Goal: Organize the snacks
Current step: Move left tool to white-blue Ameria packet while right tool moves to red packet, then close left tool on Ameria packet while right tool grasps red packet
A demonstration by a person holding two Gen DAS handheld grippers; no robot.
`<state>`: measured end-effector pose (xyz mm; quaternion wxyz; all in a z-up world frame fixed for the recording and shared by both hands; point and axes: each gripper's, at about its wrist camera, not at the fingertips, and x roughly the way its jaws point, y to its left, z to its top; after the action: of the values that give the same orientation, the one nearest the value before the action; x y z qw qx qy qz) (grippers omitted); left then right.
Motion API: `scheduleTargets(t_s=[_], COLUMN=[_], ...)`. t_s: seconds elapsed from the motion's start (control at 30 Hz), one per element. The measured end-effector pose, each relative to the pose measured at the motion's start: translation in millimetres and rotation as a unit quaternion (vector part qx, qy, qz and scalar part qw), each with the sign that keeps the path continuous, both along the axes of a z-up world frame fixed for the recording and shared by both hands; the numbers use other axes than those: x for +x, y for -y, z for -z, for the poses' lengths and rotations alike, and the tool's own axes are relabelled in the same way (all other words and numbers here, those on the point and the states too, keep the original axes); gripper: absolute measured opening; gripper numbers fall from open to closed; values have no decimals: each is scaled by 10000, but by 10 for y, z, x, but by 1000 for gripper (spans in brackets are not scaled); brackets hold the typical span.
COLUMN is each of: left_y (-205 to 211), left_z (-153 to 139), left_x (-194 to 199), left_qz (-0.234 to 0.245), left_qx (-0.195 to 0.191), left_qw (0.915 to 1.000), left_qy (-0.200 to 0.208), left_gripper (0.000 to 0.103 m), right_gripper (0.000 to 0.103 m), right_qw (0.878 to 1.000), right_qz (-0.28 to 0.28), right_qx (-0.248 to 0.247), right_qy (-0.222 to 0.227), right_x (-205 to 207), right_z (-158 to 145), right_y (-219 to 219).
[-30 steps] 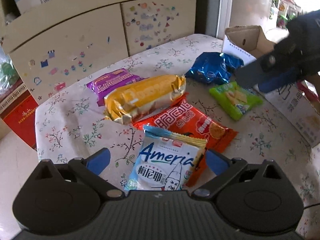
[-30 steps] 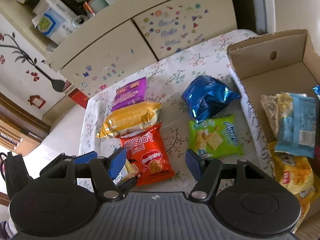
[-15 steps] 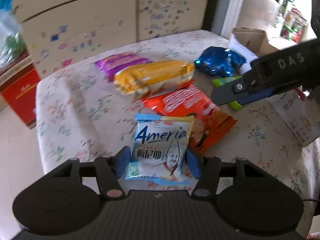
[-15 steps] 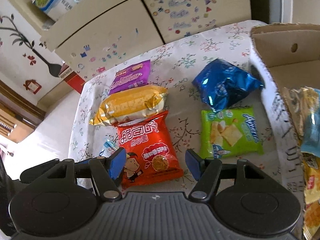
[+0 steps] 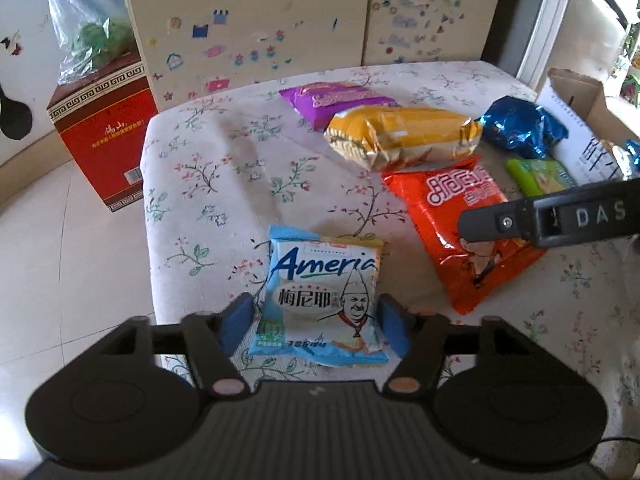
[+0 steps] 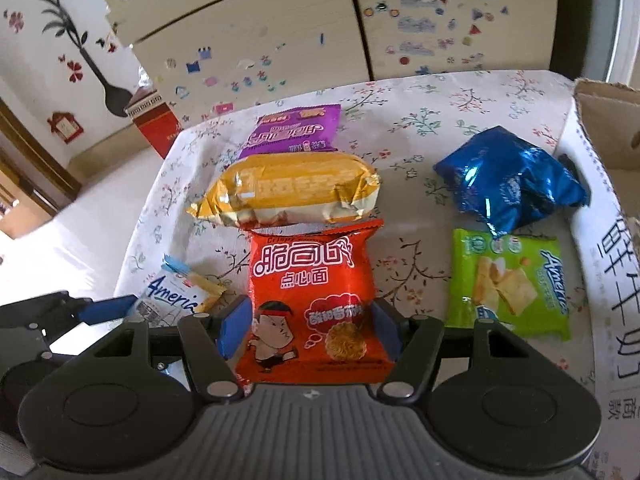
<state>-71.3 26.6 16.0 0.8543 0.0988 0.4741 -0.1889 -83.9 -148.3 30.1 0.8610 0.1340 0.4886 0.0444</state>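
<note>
Floral-cloth counter (image 5: 224, 168), pale. Beyond its far edge: cream cabinet (image 5: 256, 20), doors dotted with small stickers. Left of the counter, on the tiled floor (image 5: 60, 264): red carton (image 5: 108, 136), clear plastic bag (image 5: 86, 32) with something green on top.

L hand-held gripper (image 5: 314, 326) opening, R hand-held gripper (image 6: 310, 330) agape

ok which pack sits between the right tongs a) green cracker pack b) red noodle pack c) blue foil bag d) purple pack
b, the right wrist view shows the red noodle pack lying between the two blue pads of the right tongs, while the green pack lies off to its right by the box.
</note>
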Motion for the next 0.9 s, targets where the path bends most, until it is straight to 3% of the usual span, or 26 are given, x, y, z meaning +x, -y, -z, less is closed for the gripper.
scheduleTargets(t_s=[0.27, 0.6, 0.7, 0.9], left_y=[39, 46, 48, 74], left_z=[113, 120, 121, 114], left_x=[66, 46, 50, 38], left_qz=[-150, -220, -213, -183], left_qx=[127, 54, 67, 137], left_qw=[9997, 9996, 9996, 9997], left_qy=[-129, -144, -156, -111], left_gripper=[103, 103, 103, 100], right_gripper=[85, 82, 76, 73], right_qw=[9999, 9954, 9941, 9944], right_qz=[60, -207, -225, -198], right_qx=[-103, -935, -1054, -1030], right_qy=[-75, 87, 109, 108], right_x=[58, 51, 45, 30], right_z=[102, 152, 149, 137], right_y=[-93, -282, -292, -273])
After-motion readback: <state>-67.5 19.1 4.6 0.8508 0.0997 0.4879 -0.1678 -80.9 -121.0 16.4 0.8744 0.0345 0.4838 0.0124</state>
